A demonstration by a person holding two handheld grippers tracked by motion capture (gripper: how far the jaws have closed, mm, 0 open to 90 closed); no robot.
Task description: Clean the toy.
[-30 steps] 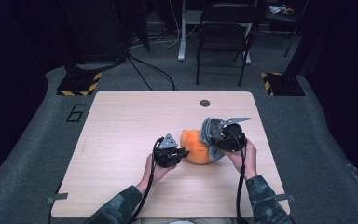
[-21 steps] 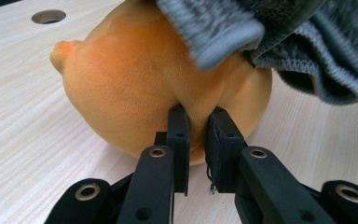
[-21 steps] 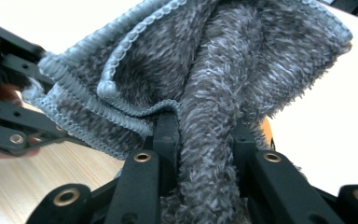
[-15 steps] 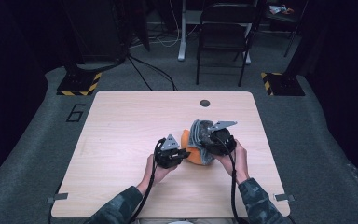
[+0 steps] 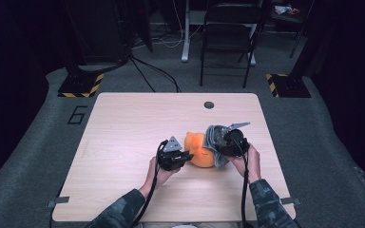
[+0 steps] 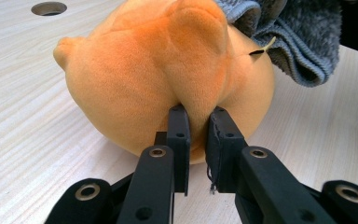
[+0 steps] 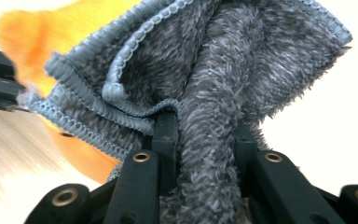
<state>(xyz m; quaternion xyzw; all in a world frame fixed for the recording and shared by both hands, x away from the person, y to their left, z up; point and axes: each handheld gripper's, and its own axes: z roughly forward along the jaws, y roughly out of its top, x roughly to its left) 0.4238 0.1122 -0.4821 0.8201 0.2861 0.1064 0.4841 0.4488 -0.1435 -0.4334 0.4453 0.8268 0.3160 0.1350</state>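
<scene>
An orange plush toy (image 5: 200, 148) lies on the wooden table (image 5: 133, 123), right of centre. My left gripper (image 5: 186, 156) is at its left side, shut on a fold of the orange plush toy (image 6: 168, 70); the pads (image 6: 179, 126) pinch the fabric. A grey fuzzy cloth (image 5: 214, 137) is draped against the toy's right side. My right gripper (image 5: 221, 145) holds that cloth from the right. In the right gripper view the grey cloth (image 7: 223, 84) is bunched between the jaws, with the orange toy (image 7: 32, 32) behind it at the left.
A round cable hole (image 5: 209, 104) sits near the table's far edge. A folding chair (image 5: 228, 33) and stand bases with striped tape (image 5: 83, 85) are on the floor beyond the table. Both forearms come in from the near edge.
My right gripper has carried the grey cloth left and slightly down, against the toy's right side. The left gripper has kept its hold and place.
</scene>
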